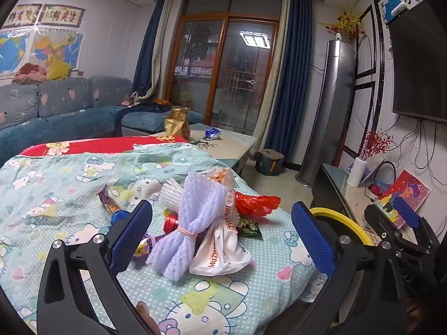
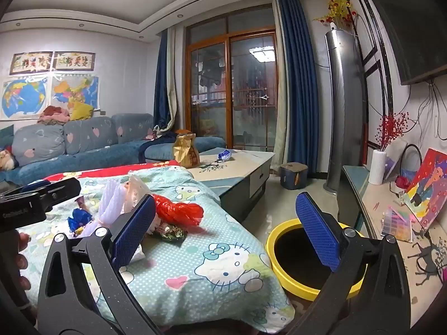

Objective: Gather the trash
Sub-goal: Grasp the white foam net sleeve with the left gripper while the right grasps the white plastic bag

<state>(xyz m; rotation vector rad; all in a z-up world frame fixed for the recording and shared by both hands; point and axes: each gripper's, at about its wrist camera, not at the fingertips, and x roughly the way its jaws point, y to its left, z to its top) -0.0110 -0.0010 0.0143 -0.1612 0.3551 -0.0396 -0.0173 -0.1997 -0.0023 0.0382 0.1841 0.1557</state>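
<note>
- Trash lies in a loose heap on the cartoon-print blanket (image 1: 212, 287) straight ahead of you; none of it is in your fingers.
- Your left gripper (image 1: 222, 240) has its fingers spread wide with nothing between the pads, framing the heap: the purple foam net (image 1: 192, 223) tied with a rubber band and the white plastic bag (image 1: 220, 254) beside it sit right in the gap.
- Your right gripper (image 2: 226, 233) is likewise released and bare, held off to the right of the pile, its right finger over the yellow bin (image 2: 296, 262) in that view.
- Just past the left fingers you have the red plastic bag (image 1: 255, 202), a green wrapper (image 1: 248, 227), a red cap-like piece (image 1: 171, 220), a blue scrap (image 1: 118, 216) and a brown candy wrapper (image 1: 110, 203), all touching or close together.
- The yellow bin stands on the floor just beside the blanket's right edge; its dark inside shows nothing that you can make out.
- Farther out, on the desk (image 2: 245, 164), a gold bag (image 2: 185, 150) and a blue wrapper (image 2: 224, 155) wait, well apart from the heap.
- Judging by this, collection has barely begun: the whole pile is left, plus possibly the desk items.
</note>
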